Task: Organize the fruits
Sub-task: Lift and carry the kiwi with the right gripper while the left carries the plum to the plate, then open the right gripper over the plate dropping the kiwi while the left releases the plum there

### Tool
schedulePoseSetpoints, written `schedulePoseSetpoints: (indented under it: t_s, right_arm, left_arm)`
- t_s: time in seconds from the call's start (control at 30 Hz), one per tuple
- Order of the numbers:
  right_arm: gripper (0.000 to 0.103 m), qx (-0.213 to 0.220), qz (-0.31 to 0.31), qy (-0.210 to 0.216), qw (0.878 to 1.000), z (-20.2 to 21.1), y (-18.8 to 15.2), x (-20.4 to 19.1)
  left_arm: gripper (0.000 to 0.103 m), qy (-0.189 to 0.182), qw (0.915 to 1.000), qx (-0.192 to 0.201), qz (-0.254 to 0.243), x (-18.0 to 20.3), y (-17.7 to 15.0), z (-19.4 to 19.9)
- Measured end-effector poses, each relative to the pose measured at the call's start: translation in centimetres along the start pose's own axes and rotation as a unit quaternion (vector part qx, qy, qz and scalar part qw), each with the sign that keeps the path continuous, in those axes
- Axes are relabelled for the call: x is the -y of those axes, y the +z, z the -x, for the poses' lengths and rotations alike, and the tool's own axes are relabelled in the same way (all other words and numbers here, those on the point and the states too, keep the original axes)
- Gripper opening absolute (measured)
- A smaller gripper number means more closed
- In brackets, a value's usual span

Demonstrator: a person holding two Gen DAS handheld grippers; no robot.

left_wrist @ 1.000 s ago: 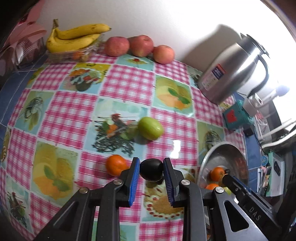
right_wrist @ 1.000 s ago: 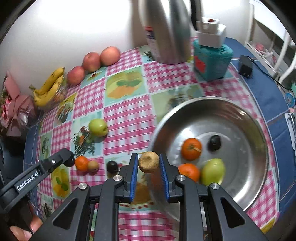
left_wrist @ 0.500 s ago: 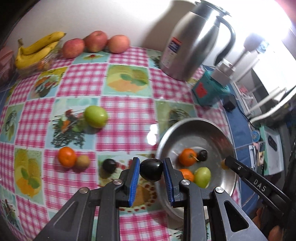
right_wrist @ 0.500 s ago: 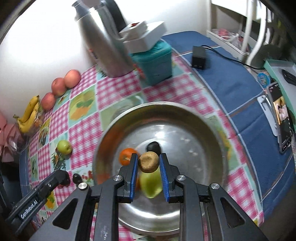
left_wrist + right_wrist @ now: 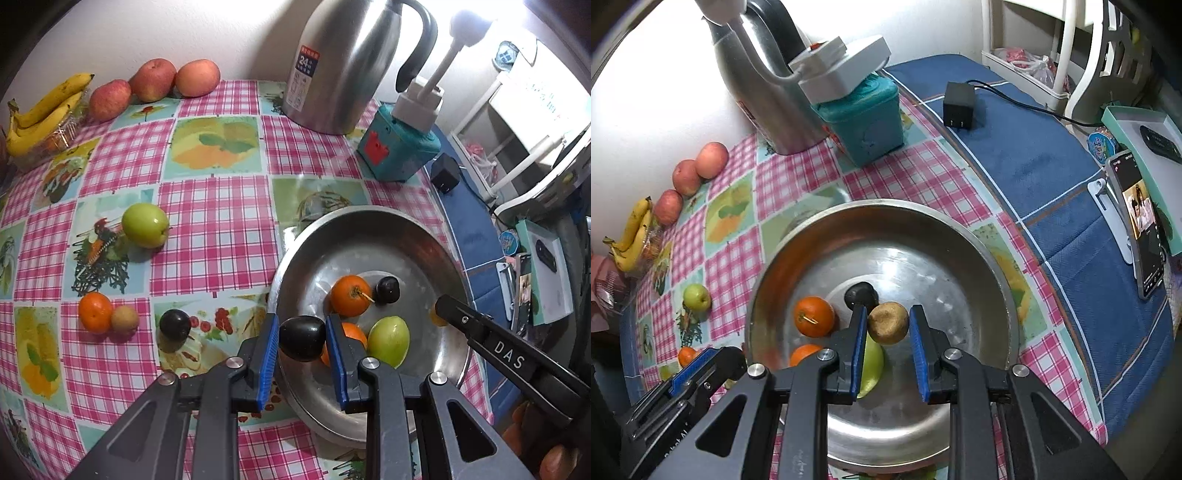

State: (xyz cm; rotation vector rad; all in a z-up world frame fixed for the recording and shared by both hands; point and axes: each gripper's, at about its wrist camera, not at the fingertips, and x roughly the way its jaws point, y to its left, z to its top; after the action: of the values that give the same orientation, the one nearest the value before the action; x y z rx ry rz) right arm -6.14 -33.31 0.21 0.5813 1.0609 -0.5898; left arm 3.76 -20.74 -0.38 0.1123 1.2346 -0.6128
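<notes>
My left gripper point(image 5: 302, 343) is shut on a dark plum point(image 5: 303, 338), held over the near left rim of the steel bowl point(image 5: 369, 225). Over the bowl's middle, my right gripper point(image 5: 888, 325) is shut on a brown kiwi point(image 5: 888, 322). Inside the bowl point(image 5: 979, 266) lie an orange point(image 5: 350, 295), a second orange point(image 5: 352, 332) partly hidden, a dark plum point(image 5: 388, 290) and a green fruit point(image 5: 388, 341). On the cloth to the left sit a green apple point(image 5: 145, 224), an orange point(image 5: 95, 312), a small brown fruit point(image 5: 125, 318) and another dark plum point(image 5: 175, 325).
Bananas point(image 5: 44, 110) and three red apples point(image 5: 151, 79) line the back wall. A steel kettle point(image 5: 343, 62) and a teal box point(image 5: 399, 147) stand behind the bowl. To the right lie a black charger point(image 5: 957, 105), a phone point(image 5: 1143, 225) and a blue cloth.
Both grippers have travelled right from the loose fruit on the cloth to the bowl, each keeping its fruit. The right one now hangs over the bowl's middle, the left at its rim.
</notes>
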Motion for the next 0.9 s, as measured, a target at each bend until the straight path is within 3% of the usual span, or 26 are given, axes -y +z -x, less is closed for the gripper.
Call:
schedulePoseSetpoints:
  t_s: [0.43,0.67,0.8,0.9]
  right_arm:
    - [0.025,-0.029,-0.005,-0.025,0.999,-2.1,-0.6,0.5]
    - [0.026,-0.027,-0.014,-0.015,0.999,-1.7,-0.4,0.5]
    - [0.027,-0.021,-0.011,-0.021,0.999,-1.3,-0.3,0.4]
    - [0.034,-0.016,-0.011,-0.02,1.0,-1.0,-0.2,0.4]
  left_arm:
    - [0.028,0.004,0.9999,-0.015,-0.001,0.1,-0.1,-1.1]
    - [0.03,0.002,0.9999,-0.015,-0.004,0.2,0.0,-1.0]
    - [0.04,0.004,0.9999,-0.011,-0.008,0.5,0.1,-0.7]
    - [0.041,0.005,0.9999,-0.008,-0.008,0.6,0.1,-0.4]
